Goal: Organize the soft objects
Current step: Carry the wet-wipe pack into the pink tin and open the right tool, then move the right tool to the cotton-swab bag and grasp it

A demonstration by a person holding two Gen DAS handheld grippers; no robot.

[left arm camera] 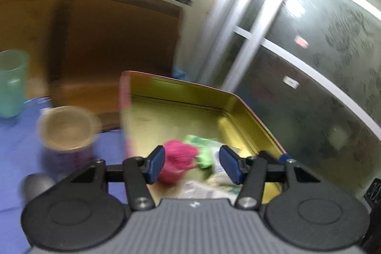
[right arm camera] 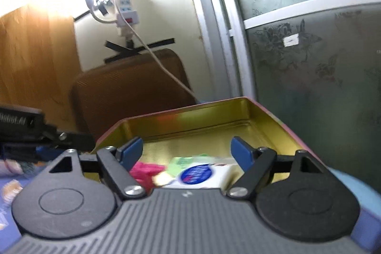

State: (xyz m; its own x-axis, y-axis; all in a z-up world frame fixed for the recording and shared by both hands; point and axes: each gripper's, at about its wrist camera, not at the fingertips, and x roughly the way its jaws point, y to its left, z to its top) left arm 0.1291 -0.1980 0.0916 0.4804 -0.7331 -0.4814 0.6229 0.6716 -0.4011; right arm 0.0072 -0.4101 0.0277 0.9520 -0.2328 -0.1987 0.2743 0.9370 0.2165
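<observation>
A gold-lined tin [left arm camera: 181, 108] is seen straight ahead of the left claw [left arm camera: 191, 164], and the soft things are gathered at its near end, just past the blue pads. A pink woolly bundle [left arm camera: 177, 160] is framed between the pads, closer to the left one; whether that pad touches it cannot be told through the blur. A green packet [left arm camera: 202, 146] is found just beyond the bundle, and pale wrappers [left arm camera: 202, 189] lie below the claw's gap. The left claw's jaws are held moderately apart, and nothing is clamped. To the claw's left, a brown-rimmed cup [left arm camera: 67, 127] and a green tumbler [left arm camera: 12, 85] are seen standing on the blue-covered table [left arm camera: 14, 149]. From the right claw [right arm camera: 188, 154] the same tin [right arm camera: 214, 116] is met head-on. A white packet with a blue round label [right arm camera: 198, 174] lies just ahead and below the gap, with the green packet [right arm camera: 184, 162] behind it and the pink bundle [right arm camera: 145, 170] toward the left pad. The right claw is spread wide, and nothing is gripped or touched. The left claw [right arm camera: 45, 149] is glimpsed at the far left edge.
</observation>
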